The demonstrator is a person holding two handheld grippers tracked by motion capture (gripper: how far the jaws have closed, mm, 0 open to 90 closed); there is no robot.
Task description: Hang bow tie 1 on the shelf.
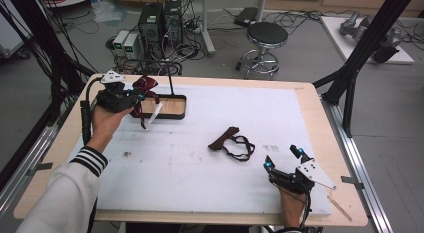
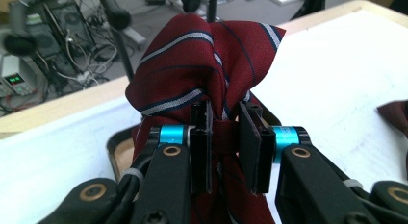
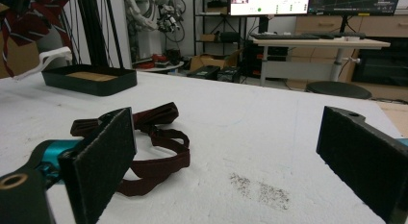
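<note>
My left gripper [image 1: 134, 96] is shut on a dark red striped bow tie [image 1: 146, 85] and holds it in the air at the left end of a black tray [image 1: 178, 113]. In the left gripper view the jaws pinch the knot of the bow tie [image 2: 202, 60], whose wings bulge above them. A white label and a strap [image 1: 151, 114] dangle below it. A second dark red bow tie [image 1: 223, 138] with a looped strap [image 1: 241, 148] lies on the white mat. My right gripper [image 1: 282, 158] stands open just right of it, near the front edge, and the strap [image 3: 159, 152] lies beyond its left jaw.
The white mat [image 1: 300, 123] covers most of the wooden table [image 1: 310, 90]. The black tray with a wooden floor sits at the back left. Beyond the table stand a stool [image 1: 266, 35], computer cases [image 1: 160, 23] and cables on the floor.
</note>
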